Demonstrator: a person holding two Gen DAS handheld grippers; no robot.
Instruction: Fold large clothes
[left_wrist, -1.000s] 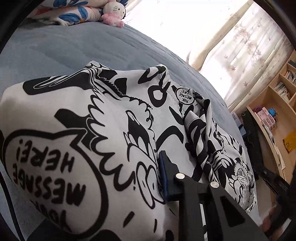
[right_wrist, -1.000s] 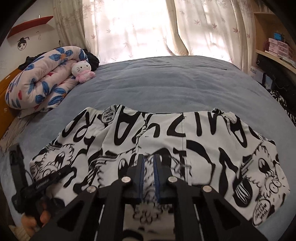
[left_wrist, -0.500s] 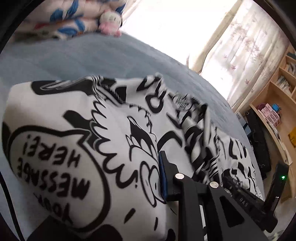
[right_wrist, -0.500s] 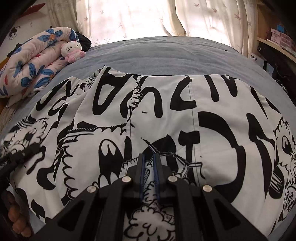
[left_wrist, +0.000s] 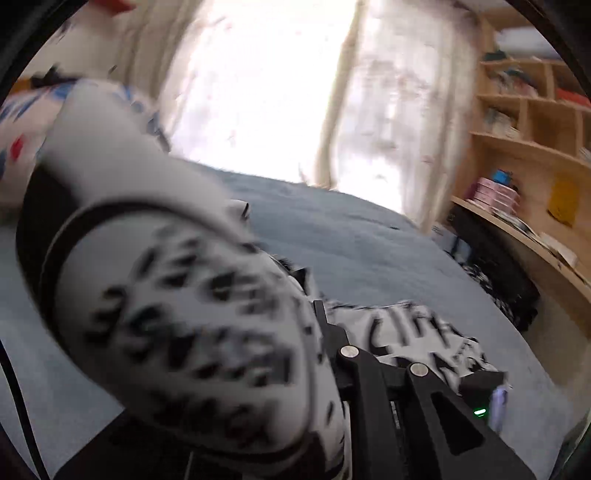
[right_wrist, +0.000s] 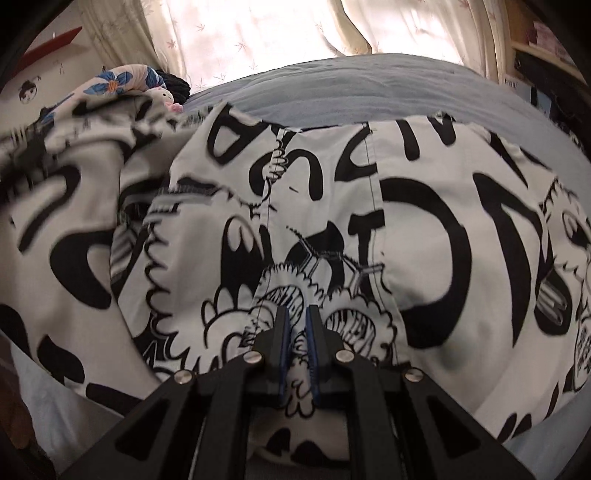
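A white garment with black cartoon print (right_wrist: 443, 221) lies spread on the grey-blue bed (right_wrist: 332, 88). My right gripper (right_wrist: 295, 328) is shut on a pinched fold of it, and cloth shows between the blue pads. In the left wrist view a lifted, blurred part of the garment (left_wrist: 177, 295) drapes over my left gripper (left_wrist: 308, 317) and hides one finger. Its jaws are closing with the cloth between them, and the cloth rises with it. The rest of the garment (left_wrist: 417, 332) stays on the bed. The raised flap (right_wrist: 74, 184) shows blurred at the left.
A rolled floral quilt (right_wrist: 110, 81) and a pink plush toy (right_wrist: 166, 98) lie at the bed's far left. Bright curtains (left_wrist: 258, 74) hang behind the bed. Wooden shelves (left_wrist: 524, 122) and a desk stand to the right.
My left gripper has risen and rolled, lifting the garment's edge off the bed. The right gripper has sunk closer to the cloth, still pinching its fold.
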